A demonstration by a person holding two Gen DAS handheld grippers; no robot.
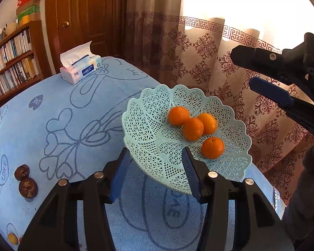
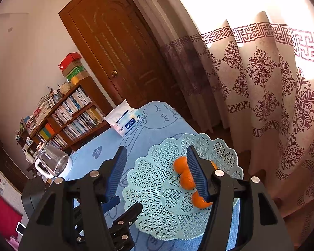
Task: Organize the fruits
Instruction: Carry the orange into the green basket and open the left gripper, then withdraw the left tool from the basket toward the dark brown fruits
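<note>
Left gripper (image 1: 155,167): its jaws stand apart and hold nothing; the near rim of the fruit basket (image 1: 144,113) shows between them, but the pads do not press on it.
Right gripper (image 2: 157,171): jaws apart and empty as well, hanging above the basket (image 2: 148,188).
Fruits: four mandarins (image 1: 193,128) lie inside the light green lattice basket, three touching in a cluster, one just beside them.
Done: as I judge, the mandarins are already collected in the basket.
Left: two dark round things (image 1: 25,181) lie on the blue tablecloth (image 1: 52,108), well apart from the basket; I cannot tell if they are fruits.
Around: a tissue pack (image 1: 79,67) at the far end of the table, a glass kettle (image 2: 52,163) at its side.
</note>
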